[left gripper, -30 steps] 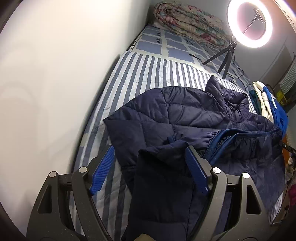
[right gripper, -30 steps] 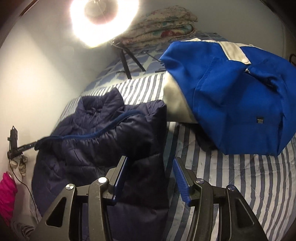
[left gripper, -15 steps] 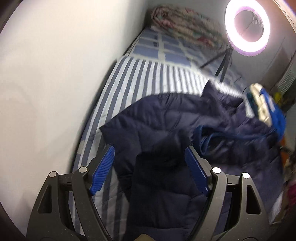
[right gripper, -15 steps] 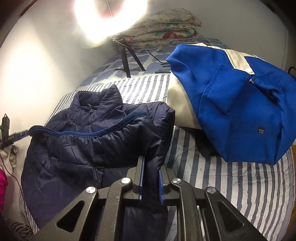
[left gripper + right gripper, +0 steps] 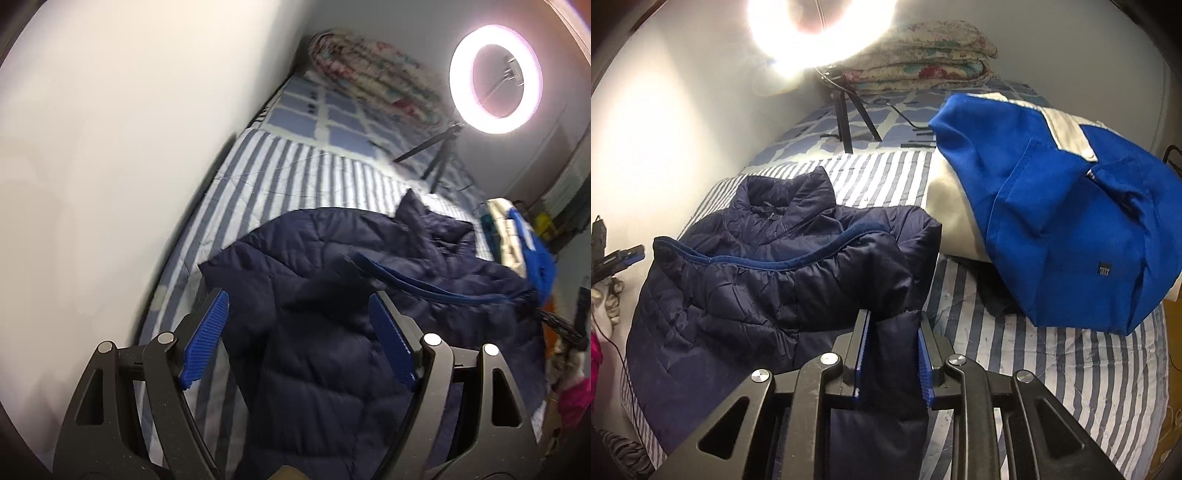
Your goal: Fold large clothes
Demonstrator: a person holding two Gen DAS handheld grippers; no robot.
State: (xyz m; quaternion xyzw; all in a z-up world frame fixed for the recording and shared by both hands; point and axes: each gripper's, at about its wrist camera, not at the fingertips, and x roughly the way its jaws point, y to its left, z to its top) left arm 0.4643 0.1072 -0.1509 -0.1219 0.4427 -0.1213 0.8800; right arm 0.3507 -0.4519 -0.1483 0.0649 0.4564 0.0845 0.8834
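A striped bedspread is spread over the bed, and on it the navy quilted jacket is laid out, collar towards the ring light and hem towards the cameras; the blue and white garment is heaped just beside it on the right, touching the jacket's far edge. The folding of the navy jacket is judged to be the step in hand: one sleeve or side panel is being dealt with at the near right edge, while the body is seen rumpled, with the blue zip trim curled across the chest, so the fold is judged to be early and far from flat. For the next move, the gathered panel is likely to need carrying across the chest and laying down smoothly, and the loose left side is likely to need taking up as well.

The left gripper is held wide, with the jacket's near left part lying under and between its blue pads; nothing is pinched there. The right gripper is set narrow around a puffy strip of the jacket's right edge, which fills the gap between the pads, and its jaws are being eased apart at this moment; whether the fabric is gripped firmly cannot be told
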